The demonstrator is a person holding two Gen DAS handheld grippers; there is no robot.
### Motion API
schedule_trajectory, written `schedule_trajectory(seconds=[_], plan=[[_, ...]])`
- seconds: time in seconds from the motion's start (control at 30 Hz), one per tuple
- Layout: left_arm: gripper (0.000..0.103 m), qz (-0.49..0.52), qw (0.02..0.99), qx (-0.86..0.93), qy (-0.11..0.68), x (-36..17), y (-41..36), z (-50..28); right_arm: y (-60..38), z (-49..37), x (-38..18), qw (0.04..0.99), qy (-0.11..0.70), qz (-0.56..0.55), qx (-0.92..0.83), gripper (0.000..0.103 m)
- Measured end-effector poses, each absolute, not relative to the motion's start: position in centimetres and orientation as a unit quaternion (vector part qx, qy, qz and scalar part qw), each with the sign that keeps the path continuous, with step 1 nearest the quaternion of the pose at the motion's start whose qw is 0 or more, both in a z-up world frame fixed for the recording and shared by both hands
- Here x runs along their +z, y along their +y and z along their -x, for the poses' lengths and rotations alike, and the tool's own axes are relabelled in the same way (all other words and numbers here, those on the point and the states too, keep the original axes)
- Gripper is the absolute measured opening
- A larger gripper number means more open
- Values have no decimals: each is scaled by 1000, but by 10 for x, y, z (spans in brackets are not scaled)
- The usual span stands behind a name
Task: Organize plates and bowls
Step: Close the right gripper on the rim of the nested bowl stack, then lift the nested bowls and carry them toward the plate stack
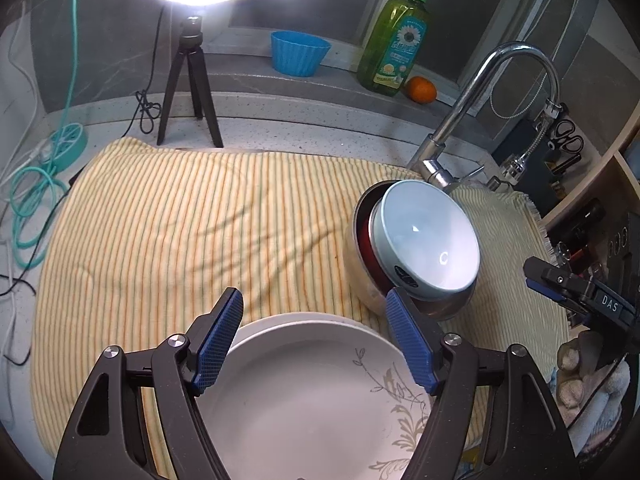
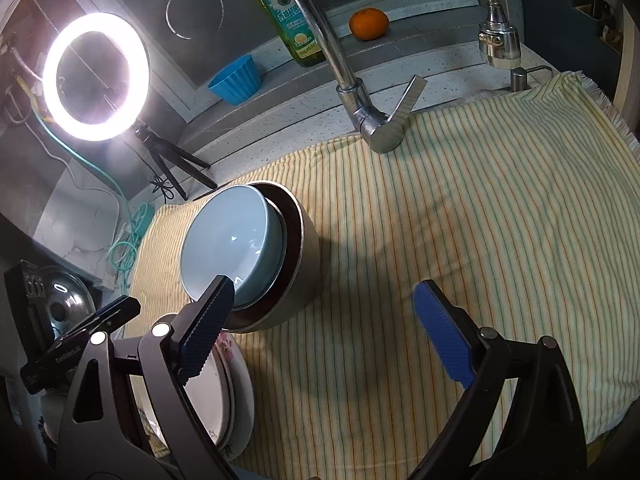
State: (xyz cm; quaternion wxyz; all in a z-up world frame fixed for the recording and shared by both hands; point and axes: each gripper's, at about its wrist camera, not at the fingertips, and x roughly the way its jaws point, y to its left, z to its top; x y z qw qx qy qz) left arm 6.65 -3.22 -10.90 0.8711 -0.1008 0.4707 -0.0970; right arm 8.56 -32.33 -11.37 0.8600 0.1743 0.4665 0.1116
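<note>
A light blue bowl [image 1: 430, 238] sits nested in a larger steel bowl with a dark red inside [image 1: 362, 256], on the striped cloth at the right. Both also show in the right wrist view, the blue bowl [image 2: 232, 244] and the steel bowl [image 2: 300, 248]. Stacked white plates with a leaf pattern [image 1: 308, 392] lie at the cloth's front edge, also in the right wrist view [image 2: 224, 396]. My left gripper [image 1: 316, 340] is open and empty, just above the top plate. My right gripper [image 2: 324, 336] is open and empty, over bare cloth right of the bowls.
A yellow striped cloth [image 1: 192, 232] covers the counter. A chrome faucet [image 1: 480, 120] stands behind the bowls. A ring light on a tripod [image 1: 188, 80], a blue cup [image 1: 300, 54], a green soap bottle [image 1: 394, 40] and an orange [image 1: 420, 90] stand at the back. Cables lie left.
</note>
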Motion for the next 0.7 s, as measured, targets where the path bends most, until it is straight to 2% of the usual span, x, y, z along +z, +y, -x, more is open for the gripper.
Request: schedule_trajectory(seconds=[0.03, 0.17, 0.2, 0.3, 0.37, 0.7], plan=[[71, 100, 872, -98, 469, -109, -33, -68, -323, -86, -114, 860, 466, -173, 114, 90], [50, 93, 868, -115, 474, -115, -40, -77, -317, -92, -116, 858, 472, -163, 120, 74], [49, 92, 866, -118, 477, -116, -42, -79, -315, -94, -118, 856, 476, -161, 124, 69], [43, 94, 859, -128, 487, -123, -46, -87, -308, -100, -122, 850, 484, -159, 135, 62], [32, 101, 853, -134, 494, -128, -46, -94, -305, -104, -124, 848, 486, -158, 139, 57], [28, 111, 839, -153, 510, -135, -49, -117, -305, -122, -142, 824, 509, -193, 158, 37]])
